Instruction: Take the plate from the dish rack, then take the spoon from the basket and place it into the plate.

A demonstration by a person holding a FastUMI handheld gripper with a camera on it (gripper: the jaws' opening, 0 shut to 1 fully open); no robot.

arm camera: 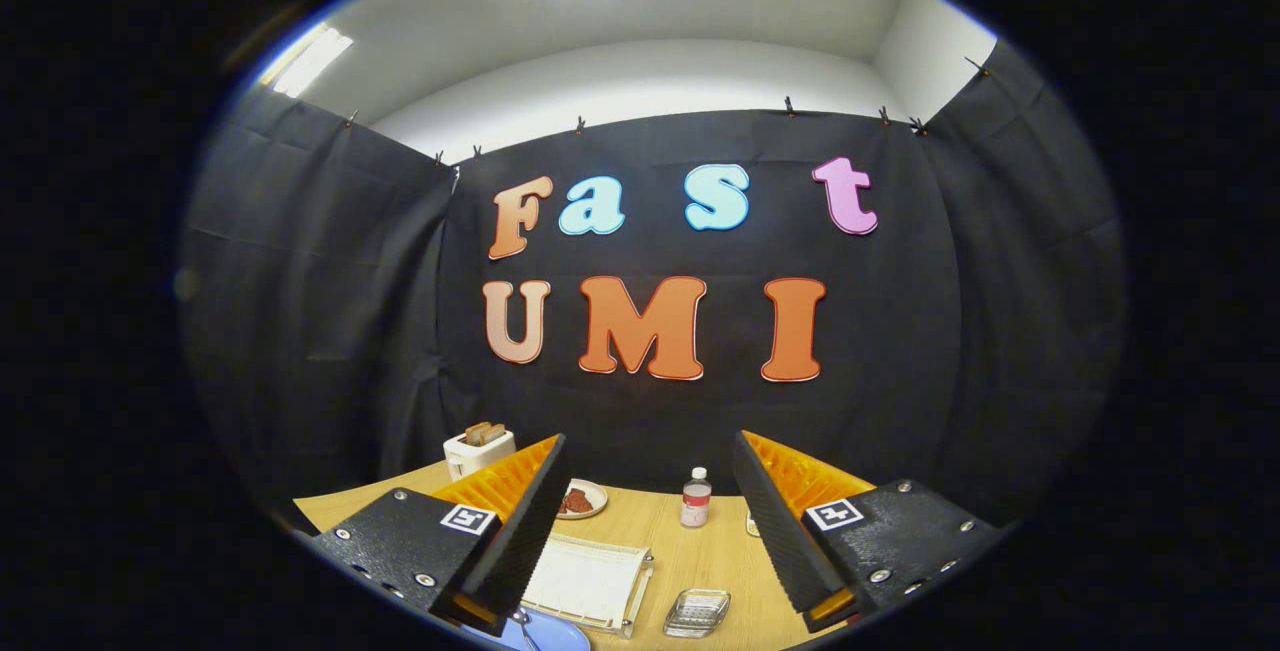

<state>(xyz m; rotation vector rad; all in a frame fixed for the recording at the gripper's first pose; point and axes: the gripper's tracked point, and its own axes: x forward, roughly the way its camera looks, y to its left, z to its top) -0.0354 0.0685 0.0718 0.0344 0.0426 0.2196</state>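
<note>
Two jaws stand spread wide, nothing between them — the gripper [650, 531] hangs above the wooden worktop [690, 551]. Low in the frame, by the left finger, a blue plate [545, 634] carries a spoon [523, 621], touching the white dish rack [588, 581]. Further back sit a toaster [478, 448], a small dish [582, 499] and a bottle [696, 498]; a clear tray [697, 611] lies lower right.

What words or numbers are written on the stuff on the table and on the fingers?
The bottle: it has a label, but the print is too small to read.
The toaster: no writing that I can make out.
The gripper, fingers open with nothing between them: each side bears a square marker, a pattern, not words.
</note>
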